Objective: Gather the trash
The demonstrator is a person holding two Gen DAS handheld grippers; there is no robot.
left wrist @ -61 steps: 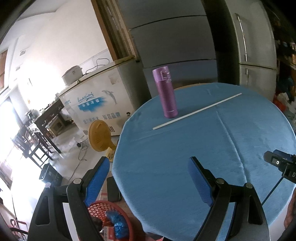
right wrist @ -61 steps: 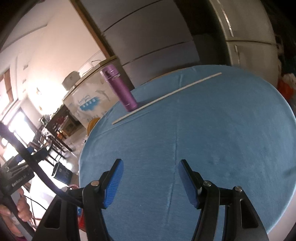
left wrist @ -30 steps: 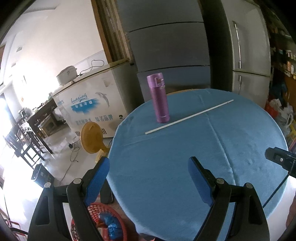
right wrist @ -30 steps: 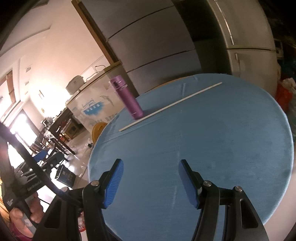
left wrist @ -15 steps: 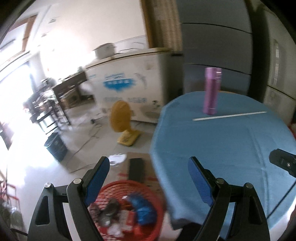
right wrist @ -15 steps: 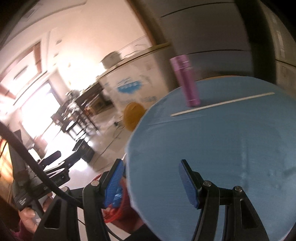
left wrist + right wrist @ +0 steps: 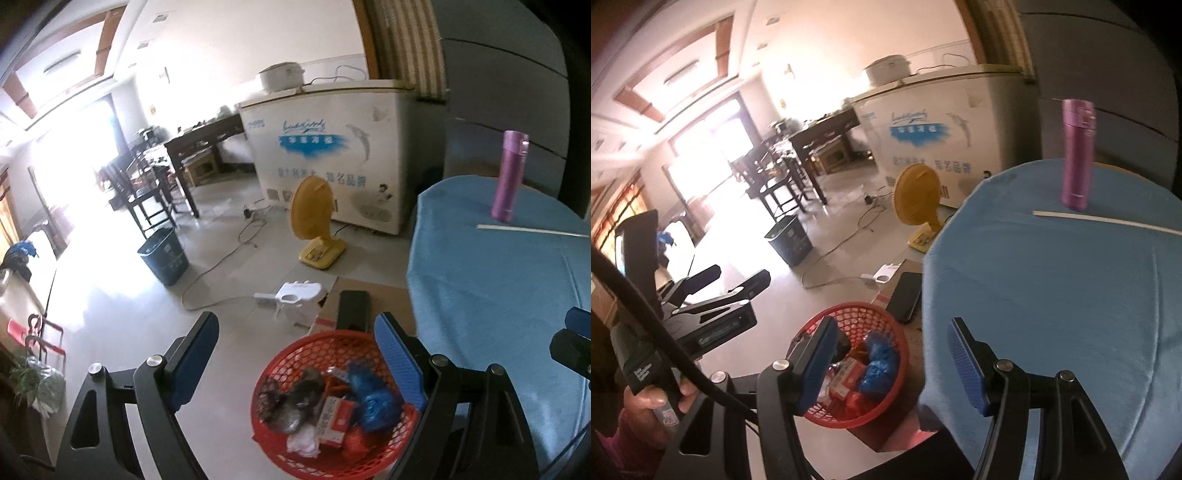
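Observation:
A red mesh basket (image 7: 288,354) sits on the floor beside the round blue-clothed table (image 7: 498,280); it holds several pieces of trash, among them a blue crumpled wrapper (image 7: 373,402) and a red-white packet (image 7: 334,417). The basket also shows in the right wrist view (image 7: 857,310). My left gripper (image 7: 295,358) is open and empty, held above the basket. My right gripper (image 7: 890,362) is open and empty, over the table's left edge and the basket. The left gripper's body shows in the right wrist view (image 7: 713,317).
On the table stand a purple flask (image 7: 509,177) and a long white stick (image 7: 532,229). A yellow fan (image 7: 314,221), white freezer (image 7: 332,147), dark bin (image 7: 164,254), power strip (image 7: 291,291), black phone (image 7: 352,306) and cardboard lie around the floor.
Both grippers have swung left from facing the table top to facing the floor, bringing the red basket and the room into view. Both stay open and empty.

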